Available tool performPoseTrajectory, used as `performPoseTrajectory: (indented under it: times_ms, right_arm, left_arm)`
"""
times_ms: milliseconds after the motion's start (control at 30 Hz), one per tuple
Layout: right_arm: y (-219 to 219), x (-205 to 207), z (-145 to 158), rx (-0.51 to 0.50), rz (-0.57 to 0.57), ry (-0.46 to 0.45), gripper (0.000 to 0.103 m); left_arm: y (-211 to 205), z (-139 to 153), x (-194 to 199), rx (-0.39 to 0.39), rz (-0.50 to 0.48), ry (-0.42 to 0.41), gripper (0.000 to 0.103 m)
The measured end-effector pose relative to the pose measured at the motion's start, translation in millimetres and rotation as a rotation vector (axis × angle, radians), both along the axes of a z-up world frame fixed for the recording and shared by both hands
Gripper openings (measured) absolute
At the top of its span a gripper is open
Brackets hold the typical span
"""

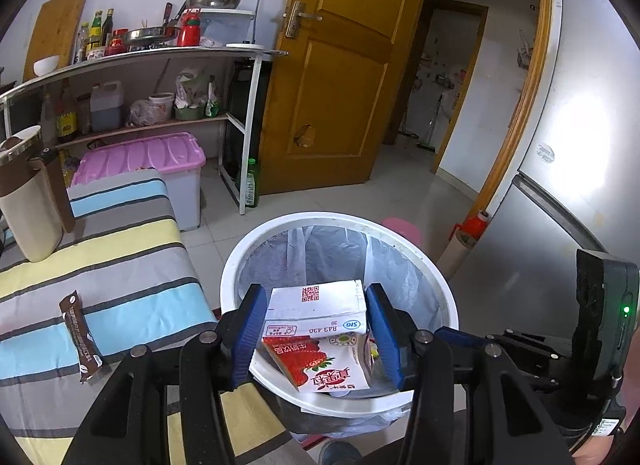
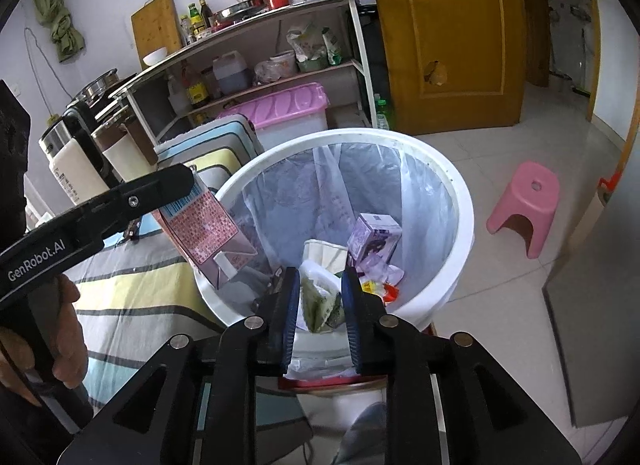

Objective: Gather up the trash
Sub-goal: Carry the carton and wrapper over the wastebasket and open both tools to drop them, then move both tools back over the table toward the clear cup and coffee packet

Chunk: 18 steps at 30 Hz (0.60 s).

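Note:
My left gripper (image 1: 316, 297) is shut on a strawberry milk carton (image 1: 320, 345), its blue pads on the carton's two sides. It holds the carton tilted over the near rim of the white lined trash bin (image 1: 340, 220). The right wrist view shows the same carton (image 2: 208, 225) at the bin's left rim. My right gripper (image 2: 320, 277) hangs over the bin (image 2: 460, 201) with its jaws slightly apart. A blurred, crumpled green wrapper (image 2: 318, 305) sits loose between its pads. A brown snack wrapper (image 1: 80, 337) lies on the striped tablecloth (image 1: 120, 265).
The bin holds a purple box (image 2: 374, 241) and other scraps. Two thermos jugs (image 2: 76, 169) stand on the table's far left. A pink stool (image 2: 524, 205) is right of the bin, a grey fridge (image 1: 580, 145) further right. Shelves and a pink-lidded box (image 1: 148, 157) stand behind.

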State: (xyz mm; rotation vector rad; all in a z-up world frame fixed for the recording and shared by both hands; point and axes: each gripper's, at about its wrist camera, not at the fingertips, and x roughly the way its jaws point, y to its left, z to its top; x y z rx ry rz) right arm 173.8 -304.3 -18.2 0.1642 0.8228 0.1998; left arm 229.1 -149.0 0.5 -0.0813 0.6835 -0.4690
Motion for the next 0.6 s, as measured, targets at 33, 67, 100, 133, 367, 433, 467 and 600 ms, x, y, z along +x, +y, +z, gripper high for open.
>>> performPoseTrajectory:
  times_ms: [33, 67, 100, 133, 367, 433, 467, 600]
  right_arm:
    - [-0.3, -0.6, 1.2, 0.000, 0.000, -0.004, 0.022]
    - [0.0, -1.3, 2.1, 0.001, 0.001, -0.006, 0.022]
    - [0.3, -1.9, 3.1, 0.000, 0.002, -0.009, 0.022]
    - [0.9, -2.6, 3.9, 0.000, 0.003, -0.011, 0.022]
    - [3.1, -8.1, 7.4, 0.000, 0.007, -0.022, 0.022]
    - [4.7, -10.6, 10.1, -0.001, 0.009, -0.029, 0.022]
    - [5.4, -11.8, 11.2, -0.001, 0.010, -0.032, 0.022]
    - [10.2, -17.5, 17.6, -0.005, 0.019, -0.046, 0.022]
  left_arm:
    - [0.3, -0.1, 0.1, -0.004, 0.000, 0.002, 0.052]
    - [0.6, 0.0, 0.0, -0.005, 0.003, 0.001, 0.052]
    - [2.1, 0.2, 0.8, -0.007, 0.005, 0.001, 0.052]
    - [2.6, 0.4, 0.6, -0.010, 0.006, 0.001, 0.052]
    - [11.9, 2.9, -5.8, -0.032, 0.019, 0.002, 0.052]
    - [16.3, 3.6, -8.9, -0.037, 0.024, 0.004, 0.052]
    - [18.6, 3.9, -11.2, -0.040, 0.026, 0.004, 0.052]
    - [27.1, 6.2, -21.2, -0.034, 0.039, -0.003, 0.052]
